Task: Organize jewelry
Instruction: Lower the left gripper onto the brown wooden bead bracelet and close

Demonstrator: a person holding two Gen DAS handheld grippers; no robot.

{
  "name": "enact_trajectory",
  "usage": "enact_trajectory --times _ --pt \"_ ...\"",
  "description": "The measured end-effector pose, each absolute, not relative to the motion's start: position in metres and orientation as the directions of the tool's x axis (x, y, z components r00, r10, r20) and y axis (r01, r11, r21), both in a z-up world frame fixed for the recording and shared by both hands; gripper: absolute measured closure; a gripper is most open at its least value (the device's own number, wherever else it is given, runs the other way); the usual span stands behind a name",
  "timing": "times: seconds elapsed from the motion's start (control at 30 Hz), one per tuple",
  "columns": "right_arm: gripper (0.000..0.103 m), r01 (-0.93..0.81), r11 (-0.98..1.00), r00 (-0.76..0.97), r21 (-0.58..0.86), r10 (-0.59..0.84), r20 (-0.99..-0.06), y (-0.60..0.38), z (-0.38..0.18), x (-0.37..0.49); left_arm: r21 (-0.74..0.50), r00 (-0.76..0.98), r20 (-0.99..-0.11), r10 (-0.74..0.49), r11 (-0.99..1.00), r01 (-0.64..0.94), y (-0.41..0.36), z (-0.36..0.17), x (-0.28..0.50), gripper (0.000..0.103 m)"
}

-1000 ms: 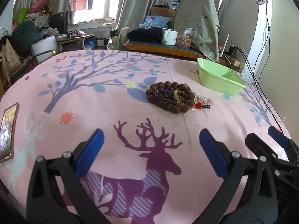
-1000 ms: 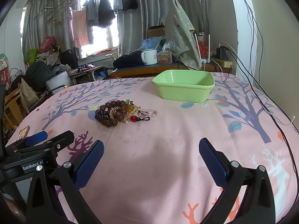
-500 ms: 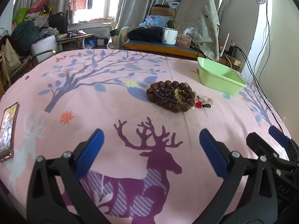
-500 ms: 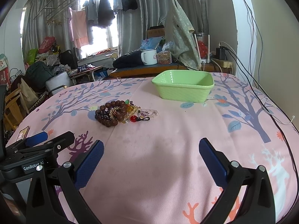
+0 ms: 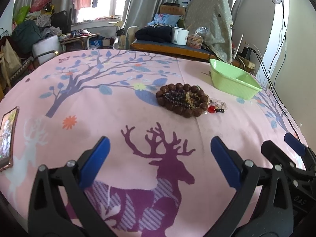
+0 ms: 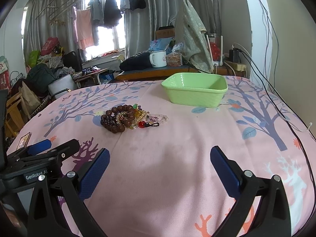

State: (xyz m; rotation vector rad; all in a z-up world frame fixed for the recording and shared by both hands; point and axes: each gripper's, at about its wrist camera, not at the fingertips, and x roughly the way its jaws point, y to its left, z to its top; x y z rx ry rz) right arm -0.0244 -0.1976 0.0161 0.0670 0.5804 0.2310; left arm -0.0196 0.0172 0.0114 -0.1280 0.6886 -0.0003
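Observation:
A heap of jewelry [image 5: 182, 101] lies mid-table on the pink printed cloth: a ring of big brown wooden beads around darker and amber strands, with clear beads and a red bead [image 5: 211, 109] at its right. In the right wrist view the same heap [image 6: 123, 119] sits left of centre. An empty green plastic basket [image 5: 233, 81] [image 6: 194, 91] stands behind it to the right. My left gripper [image 5: 159, 151] is open and empty, well short of the heap. My right gripper [image 6: 160, 159] is also open and empty, near the front edge.
A phone [image 5: 7, 136] lies at the table's left edge. The right gripper's body [image 5: 292, 164] shows at the lower right of the left wrist view, and the left gripper's body [image 6: 37, 158] at the lower left of the right wrist view. Cables [image 6: 276, 96] run along the right wall. Cluttered furniture stands behind the table.

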Motion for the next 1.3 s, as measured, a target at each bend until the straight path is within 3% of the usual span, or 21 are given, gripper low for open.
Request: enact_trajectory --times 0.13,0.27,0.43,0.47,0.53,0.6,0.7,0.77,0.87,0.97,1.13,1.23,1.3 --pt "0.026 -0.243 0.969 0.827 0.051 0.234 -0.512 -0.197 0.034 -0.013 -0.112 0.794 -0.606 -0.041 0.993 -0.034 0.045 0.031 -0.001 0.005" --pt "0.026 -0.276 0.961 0.866 -0.005 0.246 -0.436 -0.21 0.085 0.004 -0.219 0.847 -0.521 -0.1 0.976 -0.019 0.091 0.063 0.014 0.005" --pt "0.027 -0.318 0.947 0.903 -0.032 0.293 -0.316 -0.23 0.174 0.024 -0.082 0.864 -0.503 -0.019 0.996 -0.026 0.111 0.104 0.042 0.005" --pt "0.031 -0.331 0.943 0.91 -0.03 0.31 -0.277 -0.236 0.197 0.026 -0.056 0.869 -0.493 -0.035 0.998 0.008 0.111 0.116 0.047 0.005" --pt "0.048 -0.379 0.925 0.905 -0.001 0.371 -0.207 -0.247 0.243 0.03 -0.063 0.873 -0.481 -0.083 0.996 0.059 0.115 0.132 0.056 0.005" --pt "0.076 -0.404 0.915 0.896 0.013 0.399 -0.198 -0.248 0.26 0.036 -0.099 0.871 -0.475 -0.129 0.991 0.093 0.12 0.138 0.066 0.005" --pt "0.098 -0.463 0.886 0.84 0.036 0.451 -0.303 -0.227 0.232 0.06 -0.156 0.815 -0.539 -0.215 0.976 0.155 0.113 0.115 0.097 0.009" --pt "0.102 -0.499 0.864 0.772 0.065 0.478 -0.42 -0.206 0.19 0.08 -0.168 0.766 -0.589 -0.257 0.966 0.195 0.103 0.093 0.112 0.017" --pt "0.102 -0.521 0.842 0.656 0.141 0.5 -0.565 -0.179 0.125 0.104 -0.183 0.683 -0.662 -0.309 0.95 0.252 0.086 0.057 0.135 0.029" --pt "0.102 -0.517 0.837 0.579 0.181 0.498 -0.645 -0.157 0.073 0.114 -0.243 0.608 -0.696 -0.383 0.922 0.303 0.075 0.033 0.147 0.032" --pt "0.101 -0.518 0.829 0.511 0.209 0.497 -0.701 -0.138 0.038 0.12 -0.22 0.547 -0.736 -0.398 0.905 0.364 0.056 0.009 0.156 0.037" --pt "0.1 -0.519 0.823 0.484 0.23 0.505 -0.715 -0.138 0.026 0.125 -0.236 0.507 -0.756 -0.413 0.895 0.378 0.055 -0.003 0.161 0.044" --pt "0.1 -0.518 0.822 0.467 0.237 0.504 -0.727 -0.136 0.019 0.133 -0.234 0.49 -0.771 -0.408 0.896 0.378 0.055 -0.008 0.163 0.056"
